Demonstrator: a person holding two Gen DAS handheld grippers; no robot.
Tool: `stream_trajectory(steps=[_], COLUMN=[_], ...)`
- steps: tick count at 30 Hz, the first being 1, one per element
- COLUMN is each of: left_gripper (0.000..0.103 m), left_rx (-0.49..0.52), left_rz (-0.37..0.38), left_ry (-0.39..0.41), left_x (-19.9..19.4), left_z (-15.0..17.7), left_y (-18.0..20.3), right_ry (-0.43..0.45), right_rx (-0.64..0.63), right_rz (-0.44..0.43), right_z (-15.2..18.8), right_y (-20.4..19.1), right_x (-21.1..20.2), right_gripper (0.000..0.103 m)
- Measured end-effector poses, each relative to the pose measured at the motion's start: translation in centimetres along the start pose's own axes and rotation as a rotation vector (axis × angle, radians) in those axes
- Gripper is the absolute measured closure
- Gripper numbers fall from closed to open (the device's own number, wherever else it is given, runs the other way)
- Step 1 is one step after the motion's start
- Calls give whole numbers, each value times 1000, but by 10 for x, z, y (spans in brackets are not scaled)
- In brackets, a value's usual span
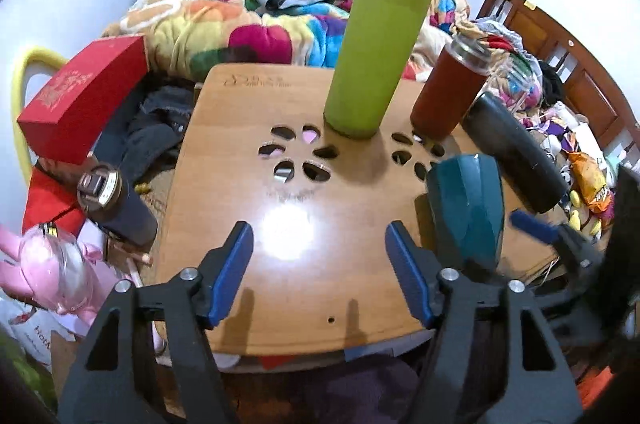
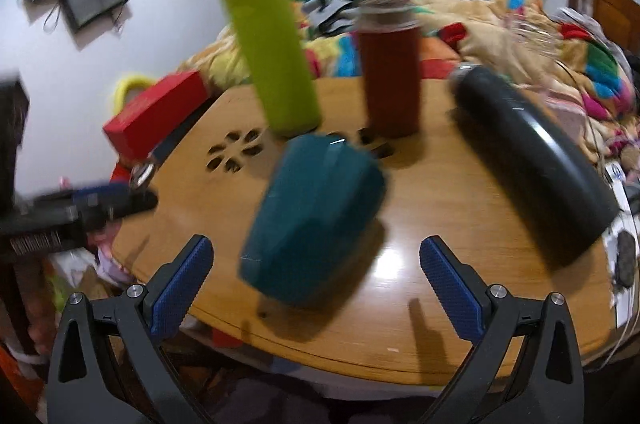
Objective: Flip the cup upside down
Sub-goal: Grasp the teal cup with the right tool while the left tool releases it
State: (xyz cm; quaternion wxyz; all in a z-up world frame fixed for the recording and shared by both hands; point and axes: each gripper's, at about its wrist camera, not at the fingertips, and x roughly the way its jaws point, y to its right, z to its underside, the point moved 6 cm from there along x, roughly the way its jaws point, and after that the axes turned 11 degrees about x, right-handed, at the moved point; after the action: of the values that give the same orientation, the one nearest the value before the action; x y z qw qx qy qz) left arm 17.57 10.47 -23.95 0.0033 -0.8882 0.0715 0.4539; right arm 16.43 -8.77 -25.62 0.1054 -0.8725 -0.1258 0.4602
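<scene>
A teal faceted cup (image 2: pixel 316 216) stands on the wooden table (image 2: pixel 460 208), wide end down and narrow end up, leaning a little; the right wrist view is blurred. It also shows in the left wrist view (image 1: pixel 468 208) at the right. My right gripper (image 2: pixel 316 276) is open, its blue pads either side of the cup and nearer the camera, not touching it. My left gripper (image 1: pixel 320 264) is open and empty over the table's front middle, left of the cup.
A tall green bottle (image 1: pixel 372 60), a red bottle (image 1: pixel 452 92) and a black bottle lying on its side (image 1: pixel 516 152) stand behind the cup. A red box (image 1: pixel 84 96) and a dark flask (image 1: pixel 116 204) lie left of the table. A bed with a colourful blanket (image 1: pixel 224 20) is behind.
</scene>
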Motion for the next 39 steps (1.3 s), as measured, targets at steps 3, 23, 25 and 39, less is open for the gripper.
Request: stream_trajectory(steps=[3, 23, 25, 39], left_gripper=[45, 88, 89, 91], left_rx=[45, 254, 246, 222], left_rz=[18, 190, 195, 230], left_ry=[28, 77, 69, 61], left_x=[-1, 29, 32, 36], left_z=[-11, -53, -52, -53], left_y=[14, 129, 131, 130], right_ry=[-7, 7, 9, 49], right_rx=[-26, -58, -57, -60], right_rz=[24, -26, -28, -7], right_z=[5, 15, 16, 13], right_y=[-8, 17, 21, 30], right_x=[13, 1, -1, -19], right_gripper=[12, 49, 50, 50])
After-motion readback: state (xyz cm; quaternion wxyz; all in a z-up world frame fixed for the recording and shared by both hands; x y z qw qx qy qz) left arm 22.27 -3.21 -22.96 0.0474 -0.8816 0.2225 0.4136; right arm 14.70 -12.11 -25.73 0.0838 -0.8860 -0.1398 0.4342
